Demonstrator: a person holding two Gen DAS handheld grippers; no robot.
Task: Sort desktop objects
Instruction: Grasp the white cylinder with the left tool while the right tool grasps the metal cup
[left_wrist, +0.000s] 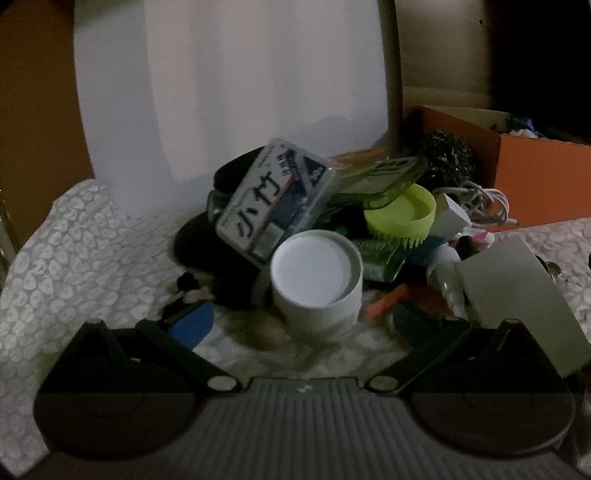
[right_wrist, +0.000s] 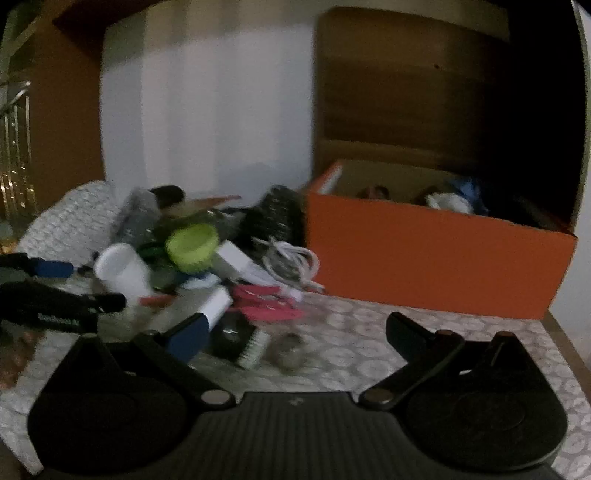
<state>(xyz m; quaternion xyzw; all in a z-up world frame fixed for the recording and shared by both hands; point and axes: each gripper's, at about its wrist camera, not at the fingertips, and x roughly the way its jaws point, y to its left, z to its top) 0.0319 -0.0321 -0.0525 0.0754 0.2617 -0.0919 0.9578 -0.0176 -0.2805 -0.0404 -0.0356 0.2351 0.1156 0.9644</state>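
Landmark: white round tub (left_wrist: 316, 278), lying tilted at the near edge of the clutter pile on the patterned cloth (left_wrist: 74, 251).

Left gripper (left_wrist: 299, 321): fingers spread wide, one each side of the tub, not touching it; nothing gripped.

Right gripper (right_wrist: 295, 332): fingers spread, holding nothing, to the tub's right.

Lime-green cap (left_wrist: 400, 212) behind-right of tub. Orange box (right_wrist: 424, 254) far right of tub, well apart, contents blurred.
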